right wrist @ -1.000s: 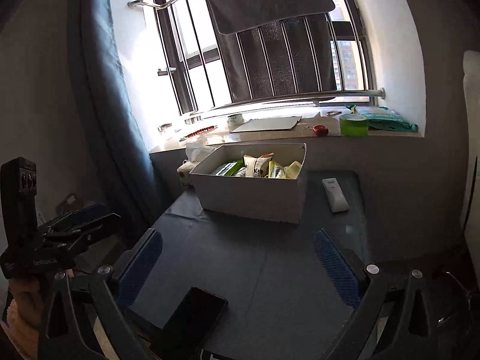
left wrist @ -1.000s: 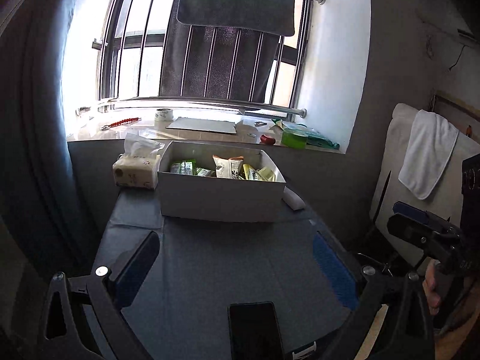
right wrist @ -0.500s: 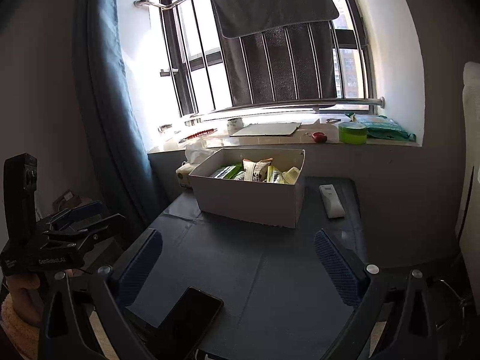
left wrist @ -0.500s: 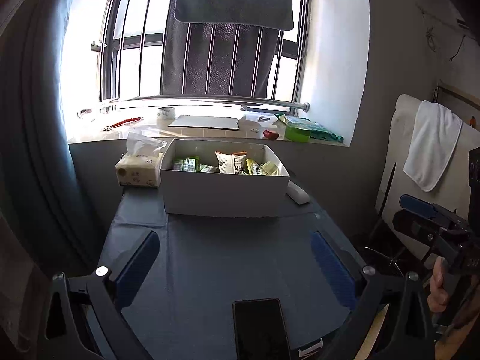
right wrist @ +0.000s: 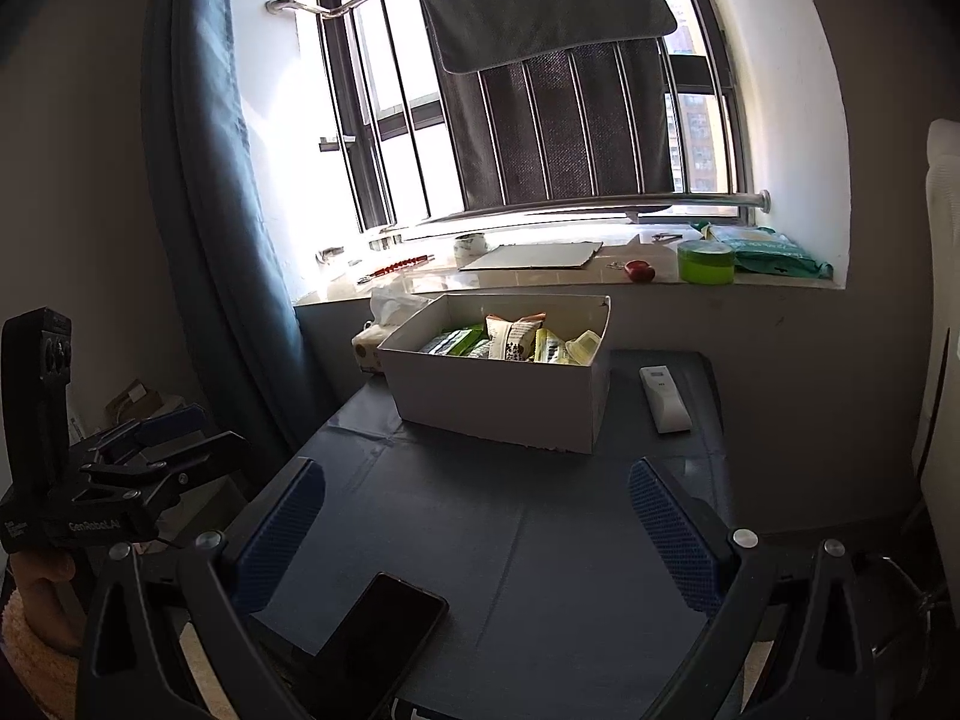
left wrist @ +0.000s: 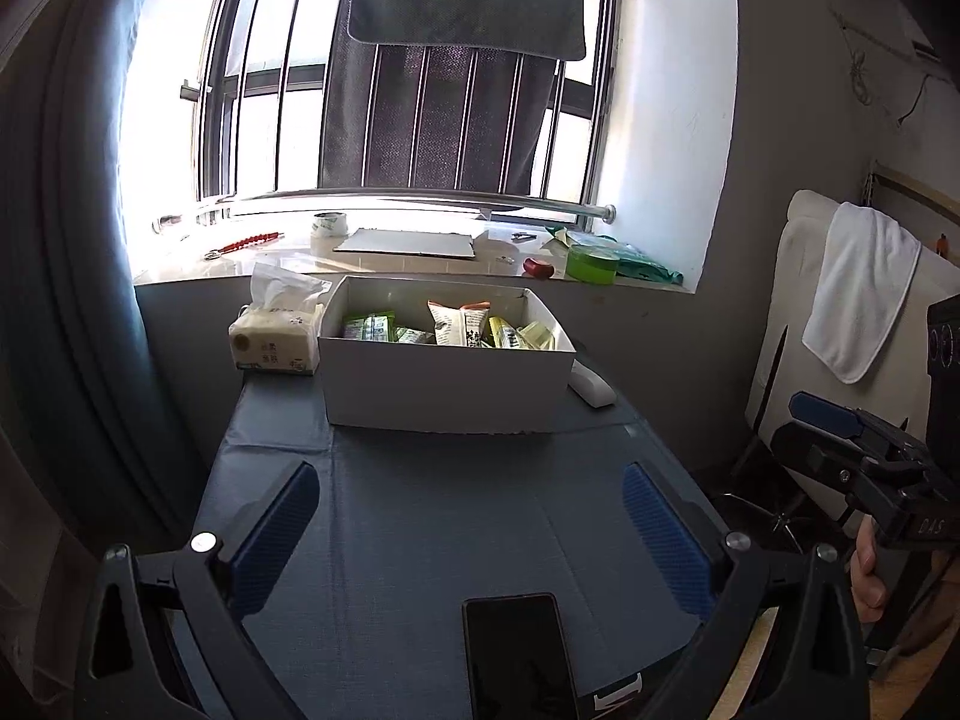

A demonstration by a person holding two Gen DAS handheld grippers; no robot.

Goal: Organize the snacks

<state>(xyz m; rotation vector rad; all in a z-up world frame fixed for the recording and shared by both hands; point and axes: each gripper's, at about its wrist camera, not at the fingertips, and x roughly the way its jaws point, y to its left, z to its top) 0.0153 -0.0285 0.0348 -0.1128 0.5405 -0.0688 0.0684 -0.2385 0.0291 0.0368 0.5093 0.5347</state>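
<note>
Left wrist view: you are holding left tongs (left wrist: 471, 531) wide apart over tabletop (left wrist: 432, 510), gripping nothing. Right tongs (right wrist: 474, 525) also standing wide apart, gripping nothing. Snacks (left wrist: 459, 324) are lying inside white box (left wrist: 444, 378) at far end of tabletop. Tissue pack (left wrist: 276, 339) sitting just beside box. Phone (left wrist: 516, 654) lying near you.
</note>
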